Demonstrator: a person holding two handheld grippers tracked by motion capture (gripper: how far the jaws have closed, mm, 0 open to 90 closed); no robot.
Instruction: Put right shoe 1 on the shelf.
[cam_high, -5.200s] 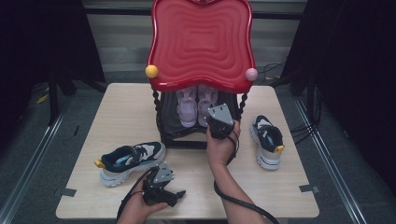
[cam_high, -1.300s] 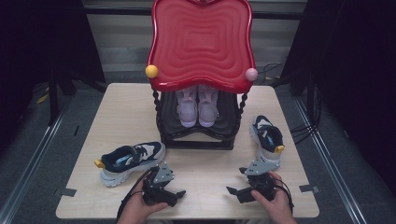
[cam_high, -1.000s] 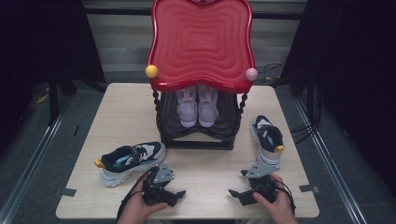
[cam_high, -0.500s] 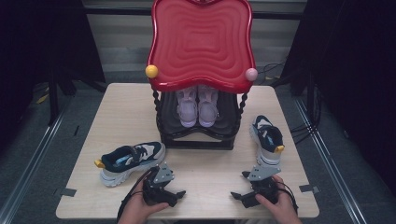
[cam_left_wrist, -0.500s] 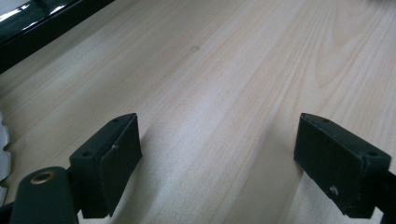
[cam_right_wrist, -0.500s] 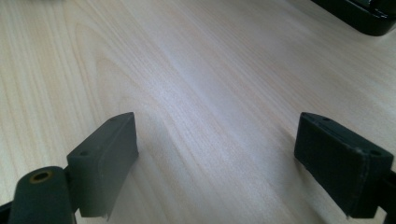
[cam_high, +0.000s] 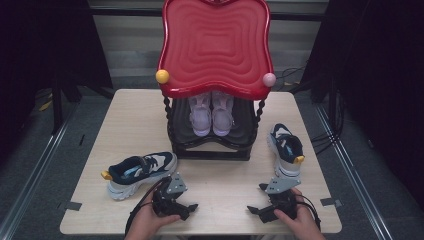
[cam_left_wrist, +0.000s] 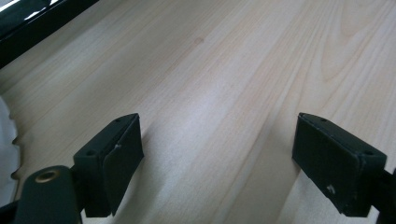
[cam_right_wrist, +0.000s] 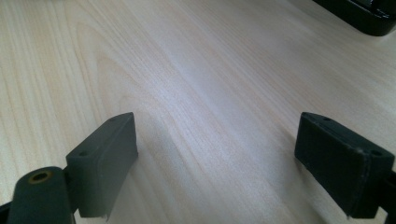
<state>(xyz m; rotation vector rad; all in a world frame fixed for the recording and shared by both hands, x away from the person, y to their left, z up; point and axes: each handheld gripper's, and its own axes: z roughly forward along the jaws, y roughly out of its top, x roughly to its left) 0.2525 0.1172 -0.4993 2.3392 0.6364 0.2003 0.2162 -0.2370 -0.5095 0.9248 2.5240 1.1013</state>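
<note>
A: Start with the big piece. The red-topped shoe rack (cam_high: 215, 90) stands at the back middle of the counter (cam_high: 135, 115), with a pale pink pair (cam_high: 212, 112) already on its lower shelf.

B: And the loose ones?

A: A dark blue sneaker (cam_high: 141, 172) lies in front of the rack to its left, side-on; its mate (cam_high: 286, 150) sits in front to its right, toe toward the person.

B: The tools?

A: The left tool (cam_high: 186, 207) and right tool (cam_high: 257, 210) both rest low on bare wood, well in front of the rack, jaws apart and empty.

B: Advice?

A: I'd grip a sneaker at the collar, lift it level, then slide it in beside the pink pair. The rack's twisted posts and overhanging top look likely to snag.
</note>
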